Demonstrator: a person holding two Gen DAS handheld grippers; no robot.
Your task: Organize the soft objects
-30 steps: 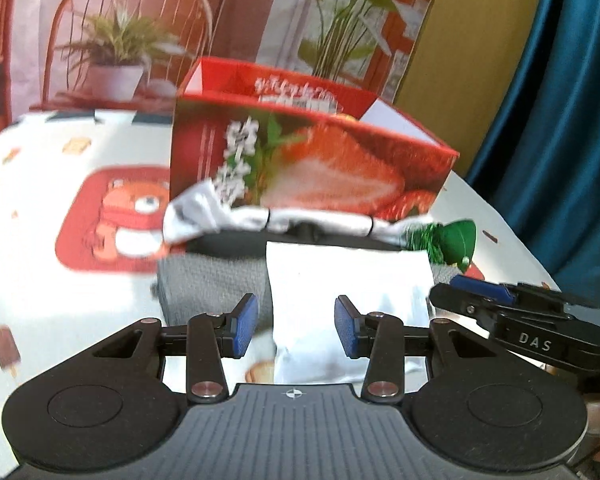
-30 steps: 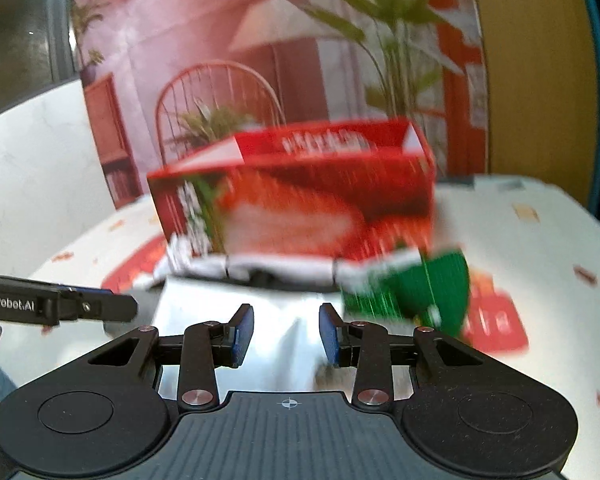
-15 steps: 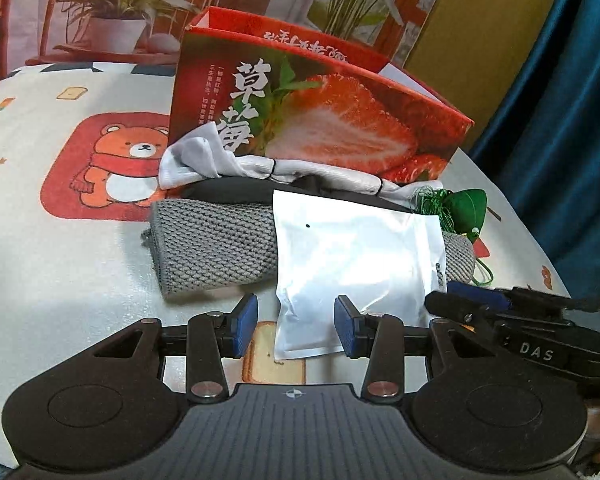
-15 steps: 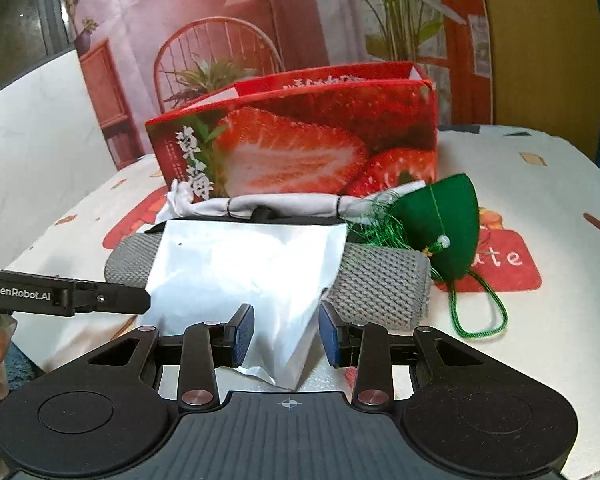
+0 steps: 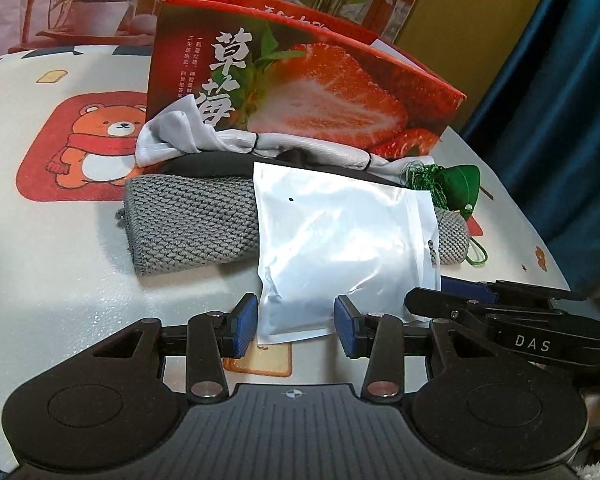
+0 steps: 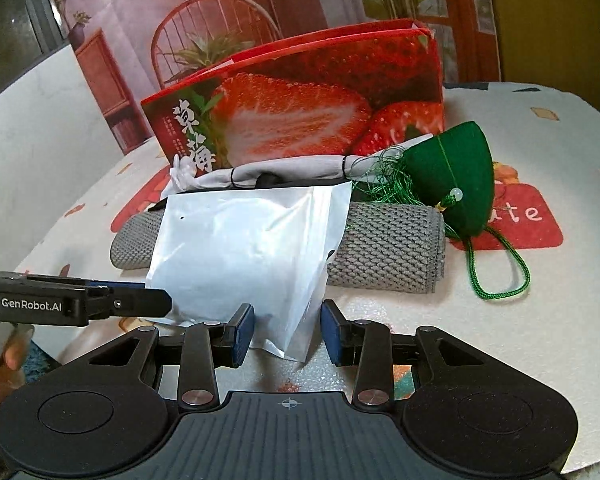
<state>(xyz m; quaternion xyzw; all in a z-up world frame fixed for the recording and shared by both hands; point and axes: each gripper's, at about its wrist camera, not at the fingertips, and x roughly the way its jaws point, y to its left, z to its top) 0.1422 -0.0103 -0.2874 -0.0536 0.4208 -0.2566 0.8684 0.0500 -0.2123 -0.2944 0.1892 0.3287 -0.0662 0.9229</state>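
Approach is the step judged in hand: the strawberry box stands at twelve o'clock on the counter, the white pouch lies on the grey knitted cloth, its near corner between unclenched left gripper and right gripper jaws; closing is called for next.

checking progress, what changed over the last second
Both grippers moved closer to the white pouch; its near edge now sits between the left gripper and right gripper fingers, ungripped. Pouch, grey cloth, green sachet and strawberry box stayed put.
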